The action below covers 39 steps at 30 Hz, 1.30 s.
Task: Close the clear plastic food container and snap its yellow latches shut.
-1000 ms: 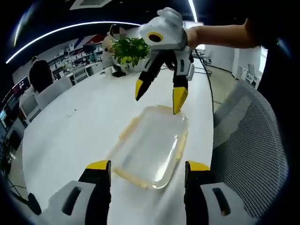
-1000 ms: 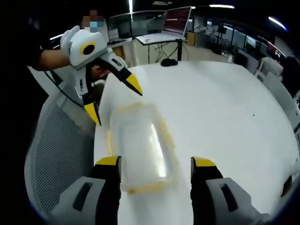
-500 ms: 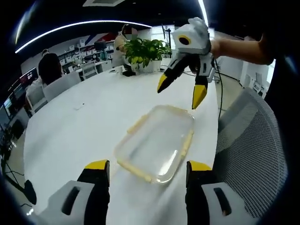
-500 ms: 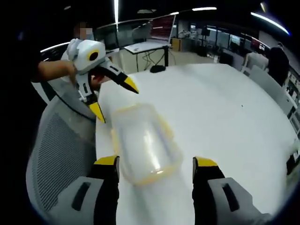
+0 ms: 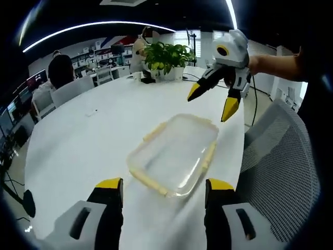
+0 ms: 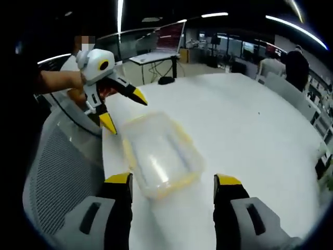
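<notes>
Jaws apart over clear rounded-rectangular container

No legible text, labels or numbers.

Distant wall screens and the red-blue wall graphic are too blurred to read; the clear plastic food container with yellow latches carries no visible marking in either gripper view.

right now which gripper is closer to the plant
Right. The right gripper hovers at the container's end toward the plant; the left gripper sits at the opposite end.
</notes>
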{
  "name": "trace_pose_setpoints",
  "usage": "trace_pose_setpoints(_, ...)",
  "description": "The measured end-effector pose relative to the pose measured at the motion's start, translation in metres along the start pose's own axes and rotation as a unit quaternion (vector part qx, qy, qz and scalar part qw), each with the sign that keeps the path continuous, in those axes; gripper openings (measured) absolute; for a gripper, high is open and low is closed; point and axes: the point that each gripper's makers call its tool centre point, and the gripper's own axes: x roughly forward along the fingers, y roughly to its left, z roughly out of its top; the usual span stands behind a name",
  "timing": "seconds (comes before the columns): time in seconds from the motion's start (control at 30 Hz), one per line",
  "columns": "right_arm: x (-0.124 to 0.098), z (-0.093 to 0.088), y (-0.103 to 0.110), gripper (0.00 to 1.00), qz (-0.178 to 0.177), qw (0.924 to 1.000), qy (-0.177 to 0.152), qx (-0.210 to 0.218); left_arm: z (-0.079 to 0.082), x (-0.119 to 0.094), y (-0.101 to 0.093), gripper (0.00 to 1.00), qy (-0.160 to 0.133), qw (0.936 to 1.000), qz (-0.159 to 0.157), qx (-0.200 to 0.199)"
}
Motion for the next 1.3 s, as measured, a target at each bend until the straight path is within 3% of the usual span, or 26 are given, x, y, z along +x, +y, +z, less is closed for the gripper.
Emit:
trace_pose_setpoints(0.37,0.008,-0.018,0.011,0.59,-0.017,0.9998,-0.004,0.01,-0.008,0.008,-0.004,0.56,0.001,1.0,0.005,-0.003)
trace_pose_setpoints(0.83,0.019,-0.023,0.012,0.5,-0.038,0.9989,-0.019,0.02,-0.009,0.017,-0.003,0.49,-0.002,1.0,0.008,-0.005)
trace_pose_setpoints(1.3,0.026,-0.021,0.008,0.47,-0.032,0.9992,-0.016,0.015,-0.009,0.025,-0.002,0.47,0.003,1.0,-0.002,-0.008)
